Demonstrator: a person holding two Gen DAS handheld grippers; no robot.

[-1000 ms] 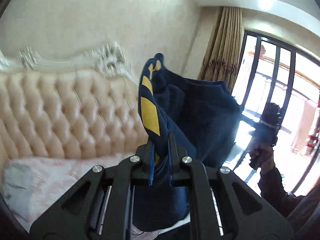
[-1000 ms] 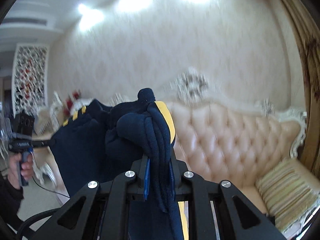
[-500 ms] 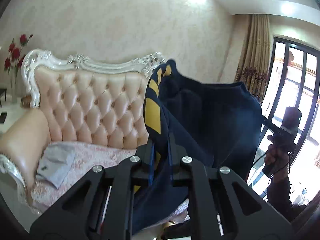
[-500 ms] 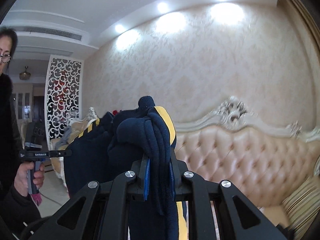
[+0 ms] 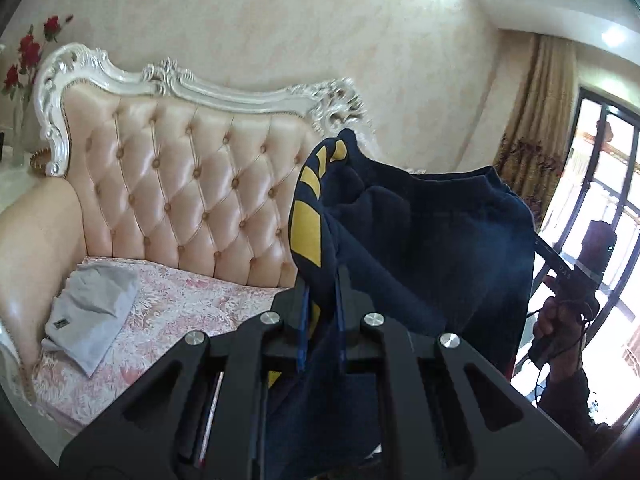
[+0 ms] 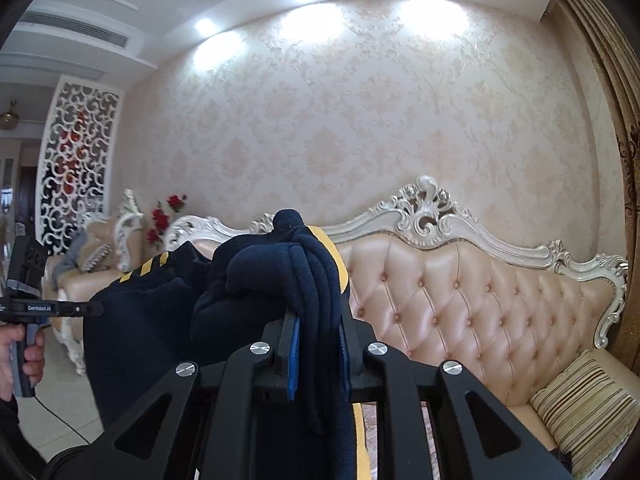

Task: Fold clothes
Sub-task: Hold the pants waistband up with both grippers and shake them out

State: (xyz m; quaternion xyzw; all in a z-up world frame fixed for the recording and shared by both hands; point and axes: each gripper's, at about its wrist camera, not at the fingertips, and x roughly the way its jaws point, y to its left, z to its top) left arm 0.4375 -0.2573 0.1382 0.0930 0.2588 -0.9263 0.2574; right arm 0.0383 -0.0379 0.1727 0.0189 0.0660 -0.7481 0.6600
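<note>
A navy garment with yellow stripes hangs in the air, stretched between both grippers in front of the sofa. My left gripper is shut on one bunched end of it. My right gripper is shut on the other bunched end, with several folds of cloth draped over the jaws. In the left wrist view the right gripper shows at the far right, held by a hand. In the right wrist view the left gripper shows at the far left. The garment's lower part hangs below both views.
A pink tufted sofa with white carved trim stands ahead, its seat under a pink floral cover. A folded grey garment lies at the seat's left end. A striped cushion sits at the right end. Curtains and a window are right.
Both grippers have swung with the garment so the sofa fills more of each view, and the left view has tilted down. The grip on the garment is unchanged.
</note>
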